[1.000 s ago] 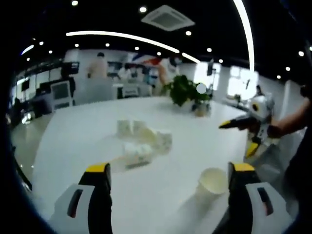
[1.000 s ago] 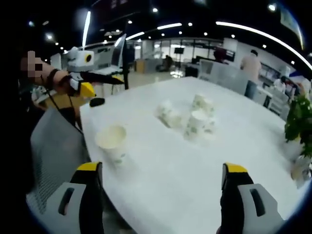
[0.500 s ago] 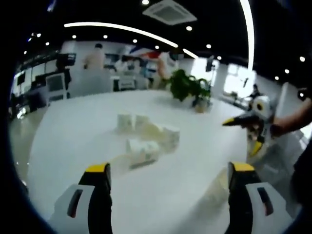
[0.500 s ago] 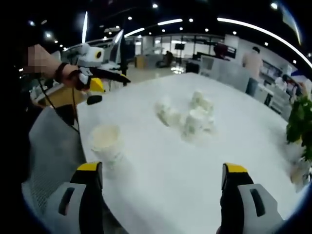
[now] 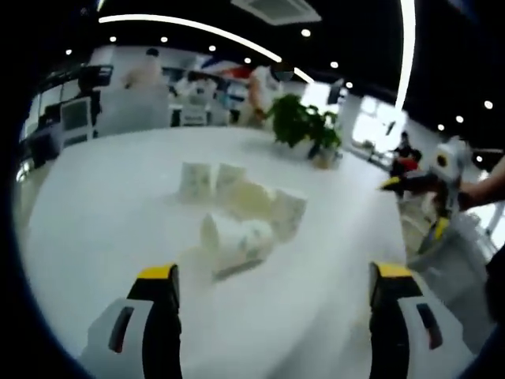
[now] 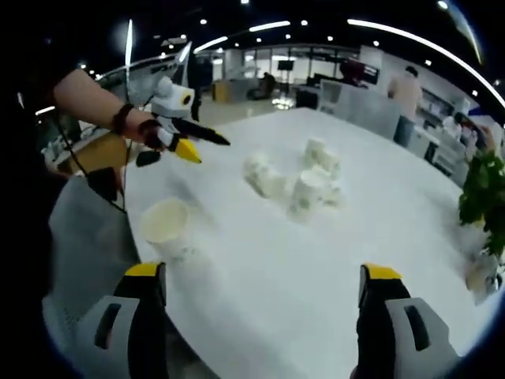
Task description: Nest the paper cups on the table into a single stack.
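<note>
White round counter (image 6: 316, 260) carrying a cluster of white patterned paper cups (image 5: 237, 209) at centre, one lying on its side. Single upright white paper cup (image 6: 166, 225) apart near the edge. Left gripper (image 5: 272, 324) and right gripper (image 6: 256, 320) both spread wide, empty.

Each hand-held gripper has two grey jaws with black inner faces and yellow tips (slots along the sides); the left gripper (image 6: 207, 139) carries a white body, and a dark wristband (image 6: 120, 118) sits just behind it.
</note>
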